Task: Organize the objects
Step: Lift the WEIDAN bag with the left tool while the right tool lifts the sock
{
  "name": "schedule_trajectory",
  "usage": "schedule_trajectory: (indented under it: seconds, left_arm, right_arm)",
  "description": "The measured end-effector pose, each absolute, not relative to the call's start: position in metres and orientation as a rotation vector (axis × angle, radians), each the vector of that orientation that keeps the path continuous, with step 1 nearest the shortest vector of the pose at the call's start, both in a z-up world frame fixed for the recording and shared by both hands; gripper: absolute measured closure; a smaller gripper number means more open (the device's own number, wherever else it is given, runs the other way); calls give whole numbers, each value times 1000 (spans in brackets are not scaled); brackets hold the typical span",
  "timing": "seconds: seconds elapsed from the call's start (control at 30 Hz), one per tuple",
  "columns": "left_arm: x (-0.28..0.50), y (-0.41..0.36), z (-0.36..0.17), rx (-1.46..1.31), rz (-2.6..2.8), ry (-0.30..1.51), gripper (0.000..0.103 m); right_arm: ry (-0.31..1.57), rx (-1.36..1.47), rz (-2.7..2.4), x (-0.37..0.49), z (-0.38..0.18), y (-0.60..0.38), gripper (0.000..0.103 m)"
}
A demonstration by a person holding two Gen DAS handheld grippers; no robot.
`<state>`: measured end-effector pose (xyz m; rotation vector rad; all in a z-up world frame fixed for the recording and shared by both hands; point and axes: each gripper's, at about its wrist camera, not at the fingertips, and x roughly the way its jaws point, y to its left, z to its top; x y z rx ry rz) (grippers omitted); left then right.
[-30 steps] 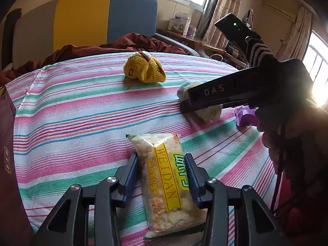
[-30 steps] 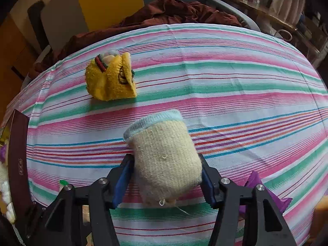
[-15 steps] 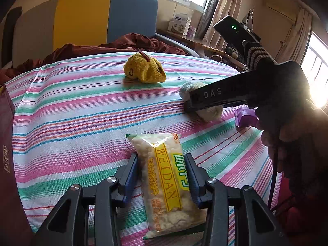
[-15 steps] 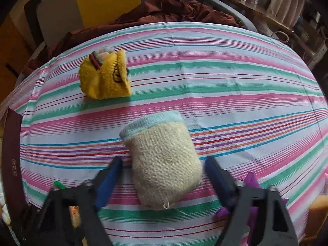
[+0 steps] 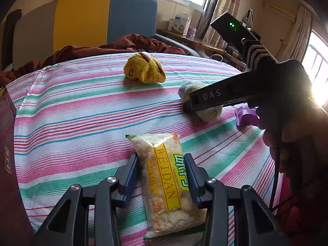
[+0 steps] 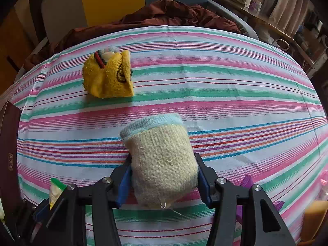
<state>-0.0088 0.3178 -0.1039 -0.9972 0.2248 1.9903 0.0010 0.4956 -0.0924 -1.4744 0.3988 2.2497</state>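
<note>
We had two things in hand on the striped tablecloth [image 6: 225, 94]. The larger was the snack packet [image 5: 164, 180], lying flat at the near edge with the left gripper [image 5: 162, 176] closed on its middle, blue pads pressed against both long sides. We judged it light, crinkly and slick, its puffed contents easy to crush, so a gentle hold across the waist (not the sealed ends) seemed right.

Next in size was the cream sock roll [image 6: 162, 164], just ahead of the right gripper [image 6: 163, 176], whose fingers pinched its lower half on either side. It looked soft and springy, light, and grippy in the knit; we thought a mid-body pinch would hold, though it might squash or unroll if squeezed hard.

The yellow sock bundle [image 6: 107, 78] sat well apart toward the far side, untouched, and we expected it to handle much the same.

Counted: one snack packet, two sock bundles, one purple item [image 5: 245, 116] near the right edge (we could not tell what it was), and one dark red box [image 6: 8, 153] at the left.
</note>
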Motion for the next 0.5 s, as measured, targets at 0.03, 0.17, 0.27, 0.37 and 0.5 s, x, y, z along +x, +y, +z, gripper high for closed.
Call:
schedule_trajectory:
  seconds: [0.03,0.17,0.27,0.37,0.5]
  left_arm:
    - [-9,318,-104,-997,1991,226,60]
    - [-8,318,-104,-996,1991,228,60]
    - [-8,319,-104,-995,1994,232,60]
    - [-7,319,-103,-991,2000,243,60]
    - [-5,318,-102,-984,2013,261,60]
  right_arm:
    - [392,-1474,2250,4,-101,504,48]
    - [365,-1473,2250,8,-100,492,48]
    - [342,-1473,2252,10,-102,475,48]
    - [331,-1471,2254,20,-93,464,48]
    - [310,-1471,2255,25,-92,459,48]
